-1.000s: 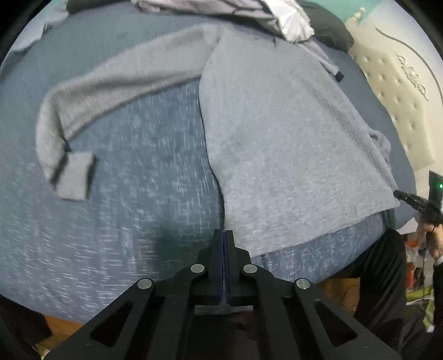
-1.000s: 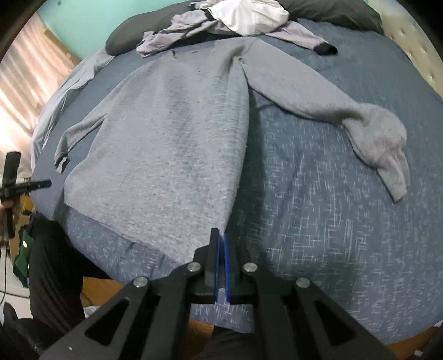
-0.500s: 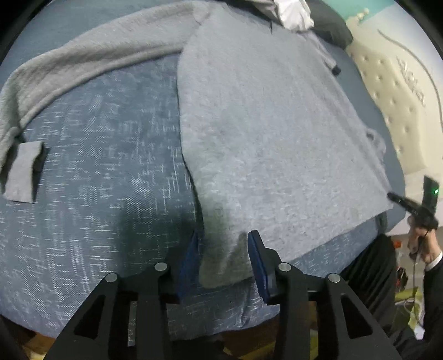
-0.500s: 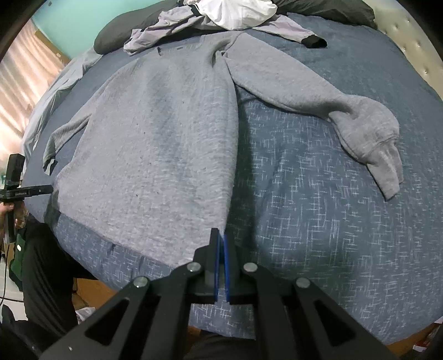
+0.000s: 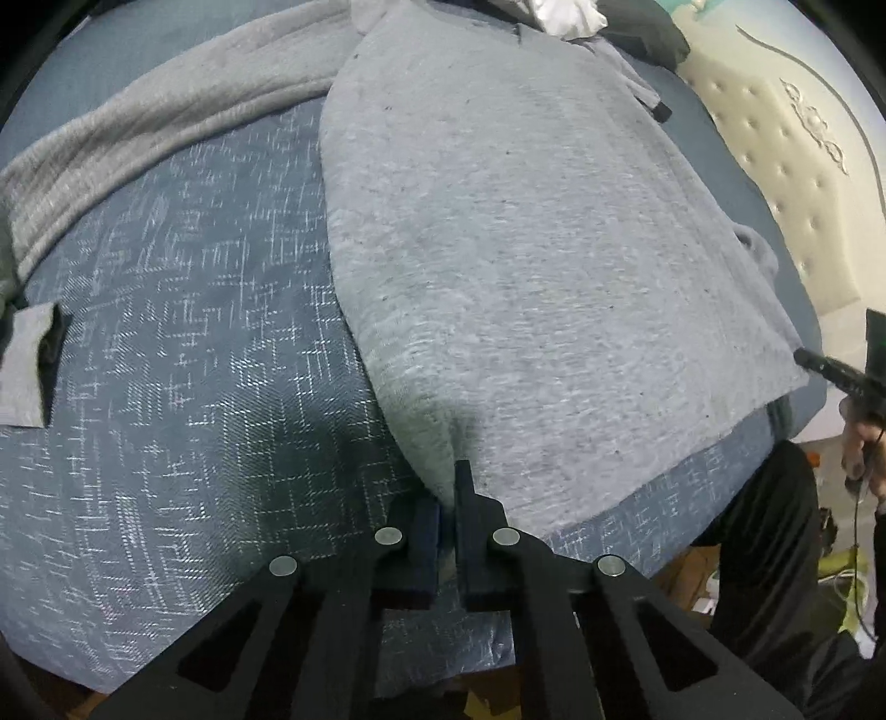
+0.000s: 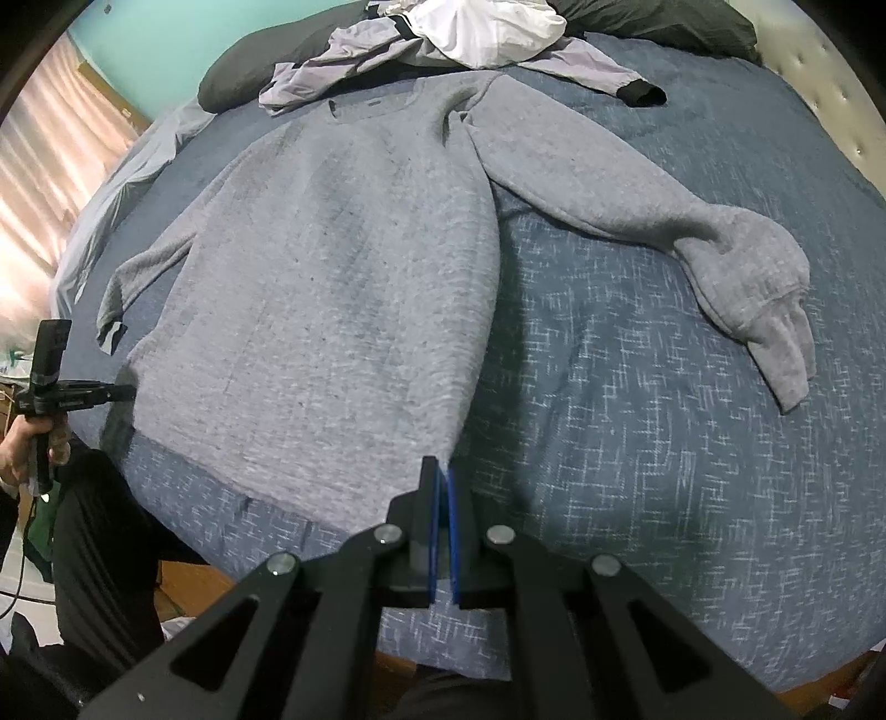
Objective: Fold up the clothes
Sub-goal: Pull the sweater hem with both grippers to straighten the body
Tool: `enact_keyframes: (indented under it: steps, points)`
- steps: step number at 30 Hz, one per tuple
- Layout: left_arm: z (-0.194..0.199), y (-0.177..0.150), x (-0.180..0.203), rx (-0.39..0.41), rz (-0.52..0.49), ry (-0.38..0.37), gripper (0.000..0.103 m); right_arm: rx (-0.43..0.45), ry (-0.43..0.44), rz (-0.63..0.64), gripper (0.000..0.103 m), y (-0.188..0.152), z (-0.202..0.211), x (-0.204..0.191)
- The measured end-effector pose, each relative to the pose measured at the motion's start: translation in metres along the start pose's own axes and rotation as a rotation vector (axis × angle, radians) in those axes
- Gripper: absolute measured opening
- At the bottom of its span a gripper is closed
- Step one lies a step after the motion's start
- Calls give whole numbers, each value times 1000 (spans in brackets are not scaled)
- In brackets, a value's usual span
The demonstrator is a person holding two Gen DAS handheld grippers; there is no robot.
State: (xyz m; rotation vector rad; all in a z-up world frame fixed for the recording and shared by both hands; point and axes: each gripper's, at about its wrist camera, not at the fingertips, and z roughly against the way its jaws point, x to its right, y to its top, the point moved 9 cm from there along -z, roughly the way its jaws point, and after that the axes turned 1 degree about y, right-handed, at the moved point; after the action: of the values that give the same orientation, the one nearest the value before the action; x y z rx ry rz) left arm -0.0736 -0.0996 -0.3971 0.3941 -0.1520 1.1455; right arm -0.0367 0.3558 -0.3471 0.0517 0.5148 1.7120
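Blue bedspread [image 5: 183, 399] carries grey sweater [image 5: 526, 249] flat; my left gripper [image 5: 448, 498] pinches its hem corner, right gripper [image 6: 440, 487] closed at opposite corner, grip unclear; shallow pinch risks slipping.

In the left wrist view, the hem corner of the grey sweater [image 5: 531, 266] disappears between the jaws of the left gripper [image 5: 448, 498], so how much cloth is pinched cannot be told. The end of 1 sleeve [image 5: 27, 365] is cut by the left edge. In the right wrist view, whether the right gripper [image 6: 442, 487] pinches the hem or only touches it is unclear. The clothes pile [image 6: 443, 39] is cropped at the top edge.
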Motion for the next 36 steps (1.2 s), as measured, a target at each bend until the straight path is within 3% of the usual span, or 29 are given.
enact_keyframes:
  steps: [12,17,22,27,36]
  points:
    - [83,-4,2,81,-71,17,3,73,41,127,2,10,54,-40]
    - [77,-18,-20,60,-45,32,3,18,18,146,2,-13,37,-38]
    - [37,-31,-28,3,-7,29,3,-76,-39,153,2,-42,-9,-28]
    - [15,-40,-37,-36,14,42,3,-116,-53,138,2,-48,-28,-26]
    - [32,-32,-48,-20,21,95,11,-138,-26,154,4,-45,-21,-26]
